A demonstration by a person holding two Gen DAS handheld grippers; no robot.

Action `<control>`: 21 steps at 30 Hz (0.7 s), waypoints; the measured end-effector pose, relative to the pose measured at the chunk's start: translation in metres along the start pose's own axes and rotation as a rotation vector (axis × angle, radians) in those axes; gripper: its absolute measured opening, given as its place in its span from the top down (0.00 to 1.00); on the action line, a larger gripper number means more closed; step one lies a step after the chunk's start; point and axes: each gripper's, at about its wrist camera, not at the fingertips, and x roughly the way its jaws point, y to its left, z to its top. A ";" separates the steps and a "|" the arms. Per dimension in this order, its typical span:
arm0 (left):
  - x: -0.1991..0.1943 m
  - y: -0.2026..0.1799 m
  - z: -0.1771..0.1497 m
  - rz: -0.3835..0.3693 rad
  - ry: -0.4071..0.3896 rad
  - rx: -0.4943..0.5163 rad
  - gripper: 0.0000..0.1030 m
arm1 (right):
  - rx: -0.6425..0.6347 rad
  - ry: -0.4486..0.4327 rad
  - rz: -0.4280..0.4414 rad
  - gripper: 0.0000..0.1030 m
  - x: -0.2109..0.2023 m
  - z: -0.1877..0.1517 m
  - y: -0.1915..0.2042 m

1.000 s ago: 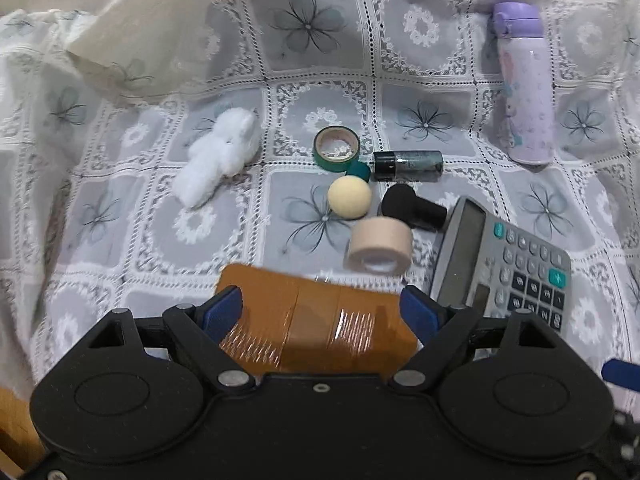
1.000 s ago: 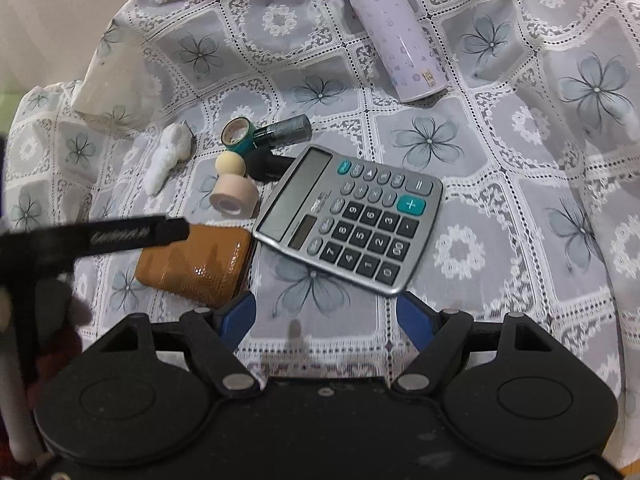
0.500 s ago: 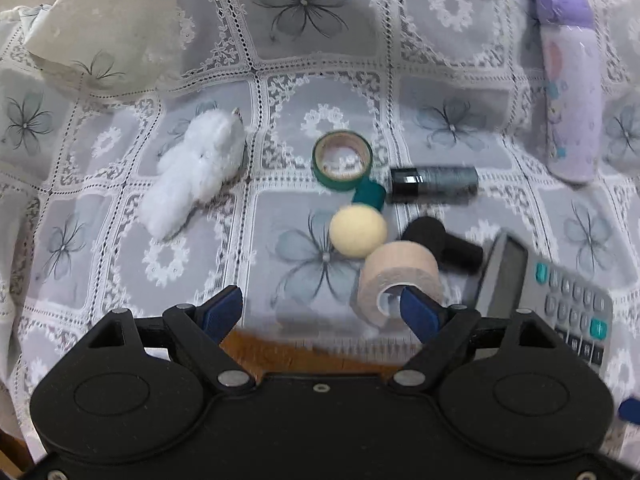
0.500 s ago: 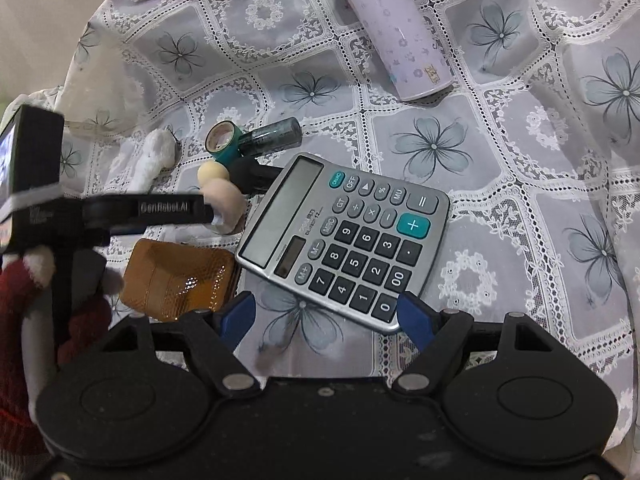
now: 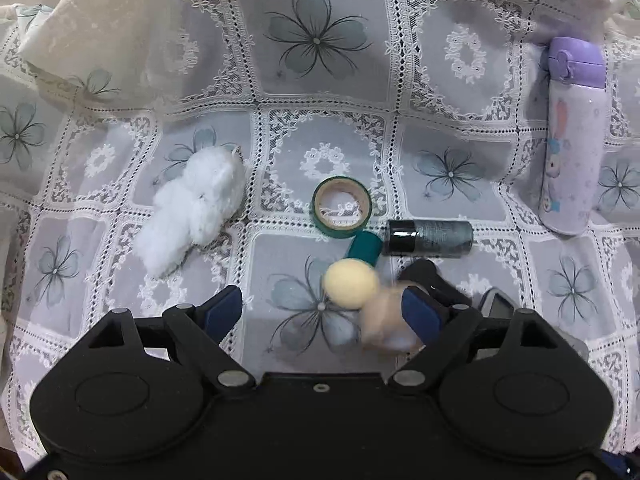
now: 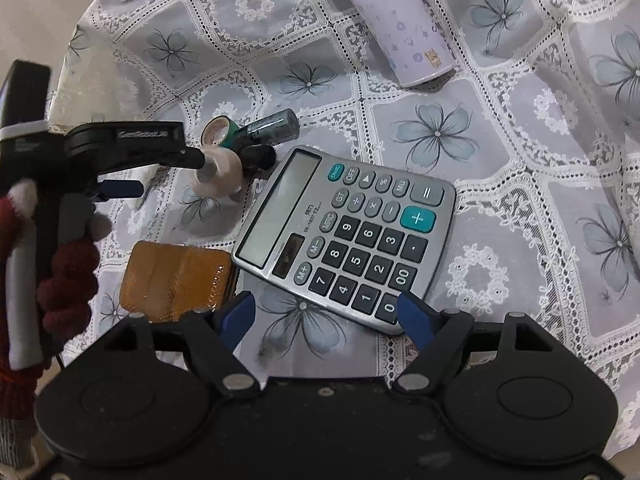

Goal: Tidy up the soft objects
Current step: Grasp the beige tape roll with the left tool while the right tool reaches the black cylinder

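A white fluffy plush toy [image 5: 192, 216] lies on the lace cloth at the left. A pale yellow soft ball [image 5: 350, 282] sits beside a beige tape roll [image 5: 382, 322], which looks blurred against my left gripper's right finger [image 5: 420, 312]. My left gripper [image 5: 322, 312] is open, low over the cloth, with the ball just ahead of it. It also shows in the right wrist view [image 6: 160, 168], held by a red-gloved hand. My right gripper [image 6: 326, 312] is open and empty over the near edge of the calculator [image 6: 348, 236].
A green tape roll [image 5: 342, 207], a dark cylinder [image 5: 430, 238] and a black handle object [image 6: 256, 158] cluster near the ball. A lilac bottle [image 5: 572, 140] lies at the right. A brown leather wallet [image 6: 176, 276] lies left of the calculator. Folded cloth [image 5: 120, 40] is bunched at the back left.
My left gripper has moved forward past the wallet, which left its view, and reached the ball and beige tape roll. The right gripper has edged forward towards the calculator.
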 end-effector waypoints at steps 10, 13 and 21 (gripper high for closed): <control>-0.012 -0.002 -0.014 -0.015 0.015 0.019 0.18 | 0.013 0.003 0.020 0.24 -0.004 -0.005 -0.003; -0.011 -0.012 -0.021 -0.016 0.030 0.071 0.18 | 0.020 0.003 0.022 0.24 -0.006 -0.006 -0.005; -0.012 -0.031 -0.031 -0.047 0.022 0.185 0.27 | 0.030 0.016 0.017 0.24 -0.006 -0.010 -0.010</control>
